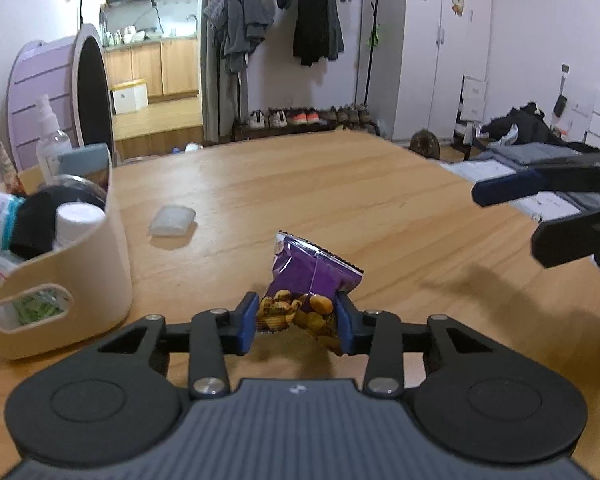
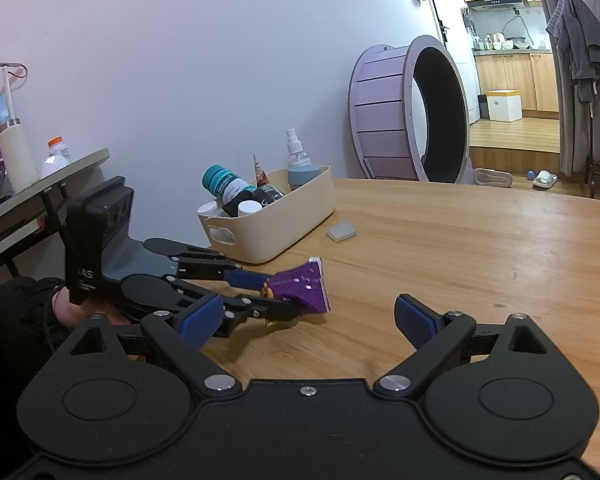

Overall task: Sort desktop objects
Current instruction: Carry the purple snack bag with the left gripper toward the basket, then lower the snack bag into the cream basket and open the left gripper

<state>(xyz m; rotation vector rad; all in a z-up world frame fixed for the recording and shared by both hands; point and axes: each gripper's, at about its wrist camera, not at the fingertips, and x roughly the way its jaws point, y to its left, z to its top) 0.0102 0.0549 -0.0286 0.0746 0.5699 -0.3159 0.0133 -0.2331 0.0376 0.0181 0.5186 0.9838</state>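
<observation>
- In the left wrist view, low at the centre of the frame, the left claw (image 1: pixel 296 322) is clenched on a purple snack packet (image 1: pixel 310 280), its blue pads (image 1: pixel 247 320) pinching the packet's lower end while the crimped top edge stands up and leans toward the right.
- The packet is held just above the wooden tabletop (image 1: pixel 340 184); its shadow falls on the wood below it.
- In the right wrist view, the right claw (image 2: pixel 306 322) sits at the bottom of the frame, released, its blue pads spread wide with only bare tabletop between them.
- The same view shows the left claw coming in from the left, with the packet at mid-frame.
- Further back, left of centre, a small translucent white packet (image 1: pixel 172 220) lies flat on the wood, near the cream basket (image 1: pixel 100 280) but apart from it.
- The basket, at the left edge, is filled with bottles, a spray bottle (image 1: pixel 50 140) and dark items.
- Beyond the tabletop stands a lilac wheel (image 2: pixel 408 108) on the floor.
</observation>
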